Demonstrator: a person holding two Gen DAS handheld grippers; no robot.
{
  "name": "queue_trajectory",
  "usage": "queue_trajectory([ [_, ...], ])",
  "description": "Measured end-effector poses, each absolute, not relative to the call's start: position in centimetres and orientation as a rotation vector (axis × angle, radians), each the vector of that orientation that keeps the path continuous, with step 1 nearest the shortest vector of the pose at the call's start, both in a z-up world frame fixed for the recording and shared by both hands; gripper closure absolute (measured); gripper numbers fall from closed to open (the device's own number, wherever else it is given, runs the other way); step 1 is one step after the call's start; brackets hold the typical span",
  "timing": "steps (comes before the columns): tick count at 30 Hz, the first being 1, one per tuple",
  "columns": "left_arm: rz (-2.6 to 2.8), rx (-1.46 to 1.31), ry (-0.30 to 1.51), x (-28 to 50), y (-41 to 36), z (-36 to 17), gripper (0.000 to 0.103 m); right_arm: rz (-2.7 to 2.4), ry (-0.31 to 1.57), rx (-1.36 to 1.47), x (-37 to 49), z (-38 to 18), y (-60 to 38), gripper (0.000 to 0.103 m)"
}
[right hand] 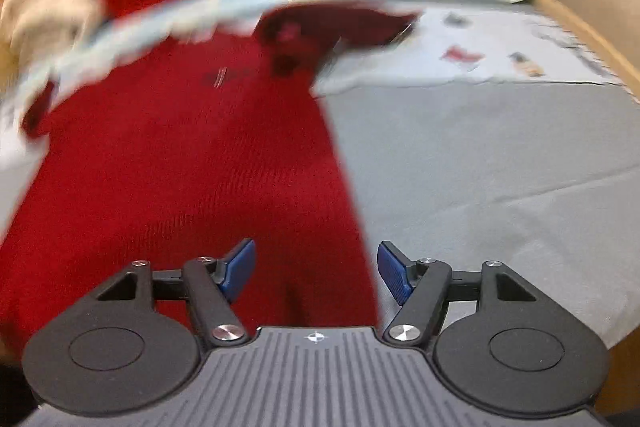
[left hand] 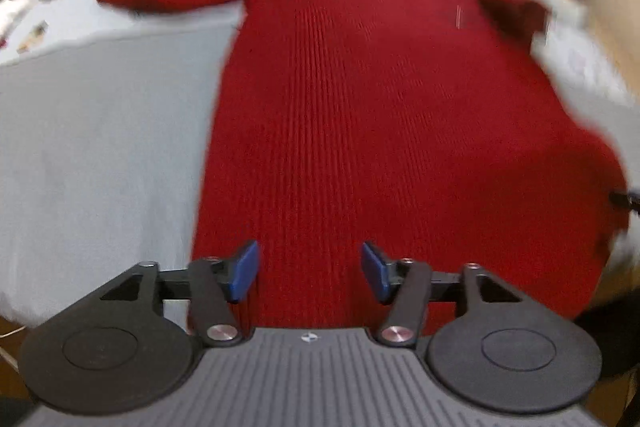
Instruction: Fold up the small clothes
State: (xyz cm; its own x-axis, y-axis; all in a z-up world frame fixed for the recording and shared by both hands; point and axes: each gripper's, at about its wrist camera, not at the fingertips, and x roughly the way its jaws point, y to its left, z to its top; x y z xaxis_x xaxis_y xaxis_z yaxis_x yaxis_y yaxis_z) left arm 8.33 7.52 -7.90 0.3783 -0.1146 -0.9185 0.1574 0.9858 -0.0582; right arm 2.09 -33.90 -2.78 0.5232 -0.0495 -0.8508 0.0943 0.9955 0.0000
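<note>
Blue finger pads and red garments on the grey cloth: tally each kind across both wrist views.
Blue finger pads: 4, two on each gripper
Red knit garment: 1, lying on the grey cloth
Total: 5

Red ribbed knit sweater (left hand: 380, 131), grey cloth (left hand: 100, 155)

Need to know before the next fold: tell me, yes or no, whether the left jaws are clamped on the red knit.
No: the left gripper stands open, blue pads apart, with the red knit lying flat below, unpinched.
</note>
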Motion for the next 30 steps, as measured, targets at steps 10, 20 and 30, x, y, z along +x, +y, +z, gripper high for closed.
queue_trajectory([
  [10,-0.152,0.06,1.207,7.4,8.4,-8.7,0.035,-0.111,1.131,0.049,1.9,-4.3,-33.5,0.033],
  [20,-0.116,0.003,1.132,8.1,8.7,-7.7,0.034,-0.123,1.044,0.071,1.5,-3.1,-33.9,0.033],
  [30,-0.101,-0.051,1.044,8.0,8.4,-5.8,0.034,-0.16,0.874,0.086,1.4,-1.1,-34.7,0.033],
])
